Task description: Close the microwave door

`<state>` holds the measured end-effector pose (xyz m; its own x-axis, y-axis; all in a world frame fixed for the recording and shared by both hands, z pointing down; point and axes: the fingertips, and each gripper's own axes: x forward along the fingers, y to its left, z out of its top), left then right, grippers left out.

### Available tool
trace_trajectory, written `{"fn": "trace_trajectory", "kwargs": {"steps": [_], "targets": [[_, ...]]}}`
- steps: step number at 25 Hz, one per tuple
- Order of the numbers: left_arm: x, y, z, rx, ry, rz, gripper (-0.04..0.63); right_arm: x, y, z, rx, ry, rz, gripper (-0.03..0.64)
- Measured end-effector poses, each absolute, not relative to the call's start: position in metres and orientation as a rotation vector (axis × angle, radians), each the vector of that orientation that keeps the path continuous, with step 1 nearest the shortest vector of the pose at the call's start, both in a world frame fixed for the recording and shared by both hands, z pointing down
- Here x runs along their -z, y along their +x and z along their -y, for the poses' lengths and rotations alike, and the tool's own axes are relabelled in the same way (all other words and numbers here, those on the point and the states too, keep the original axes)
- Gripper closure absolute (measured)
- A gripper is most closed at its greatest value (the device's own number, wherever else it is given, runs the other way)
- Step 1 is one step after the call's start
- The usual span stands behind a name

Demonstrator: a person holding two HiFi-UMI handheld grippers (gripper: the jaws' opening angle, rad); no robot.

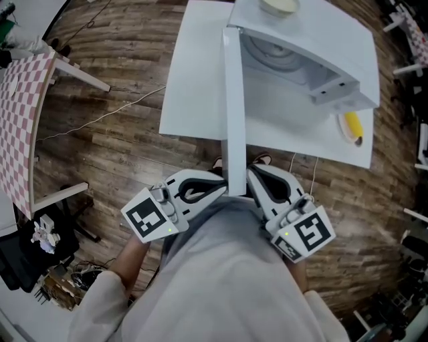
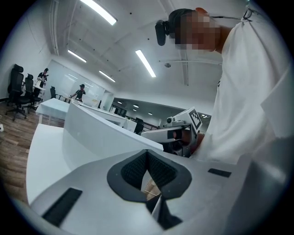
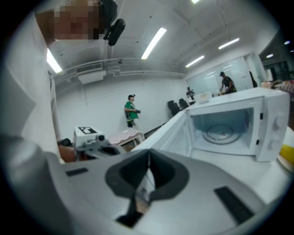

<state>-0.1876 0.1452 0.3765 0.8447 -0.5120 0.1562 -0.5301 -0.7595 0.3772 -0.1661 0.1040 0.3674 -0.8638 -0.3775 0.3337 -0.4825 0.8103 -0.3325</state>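
The white microwave [image 1: 314,50] stands on a white table [image 1: 194,87] with its door [image 1: 234,113] swung wide open toward me; the door's free edge ends near my body. My left gripper [image 1: 222,190] lies just left of that edge and my right gripper [image 1: 253,176] just right of it, both shut and holding nothing. Whether either one touches the door I cannot tell. In the right gripper view the open cavity [image 3: 227,131] with its glass turntable shows past the shut right gripper [image 3: 148,158]. In the left gripper view the door panel [image 2: 96,135] rises beyond the shut left gripper [image 2: 147,158].
A yellow banana-like object [image 1: 352,127] lies on the table right of the microwave. A bowl [image 1: 279,5] sits on the microwave's top. A checked-cloth table [image 1: 20,113] stands at the left on the wooden floor. People stand far off in the room.
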Motion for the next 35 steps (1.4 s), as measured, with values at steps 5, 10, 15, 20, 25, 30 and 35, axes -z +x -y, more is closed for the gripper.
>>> {"fn": "trace_trajectory", "kwargs": {"steps": [5,10,15,20,25,30,35], "targets": [[-0.373,-0.179,-0.143,-0.038,2.616,0.750,0.577,-0.365,-0.157,-0.104,-0.604,0.707,2.740,0.594],[-0.373,-0.172,-0.141,-0.033,2.620,0.716,0.577,-0.367,-0.148,-0.104,-0.609,0.741,2.731,0.594],[-0.374,-0.166,-0.138,-0.023,2.622,0.690,0.577,-0.370,-0.141,-0.101,-0.619,0.767,2.728,0.594],[-0.374,-0.162,-0.136,-0.019,2.627,0.676,0.577,-0.370,-0.137,-0.098,-0.628,0.796,2.723,0.594],[-0.373,-0.162,-0.132,-0.021,2.616,0.676,0.577,-0.371,-0.136,-0.096,-0.660,0.809,2.724,0.594],[-0.373,-0.158,-0.130,-0.034,2.626,0.651,0.577,-0.370,-0.133,-0.093,-0.661,0.831,2.719,0.594],[-0.373,-0.152,-0.128,-0.031,2.631,0.626,0.577,-0.370,-0.126,-0.090,-0.663,0.864,2.710,0.594]]}}
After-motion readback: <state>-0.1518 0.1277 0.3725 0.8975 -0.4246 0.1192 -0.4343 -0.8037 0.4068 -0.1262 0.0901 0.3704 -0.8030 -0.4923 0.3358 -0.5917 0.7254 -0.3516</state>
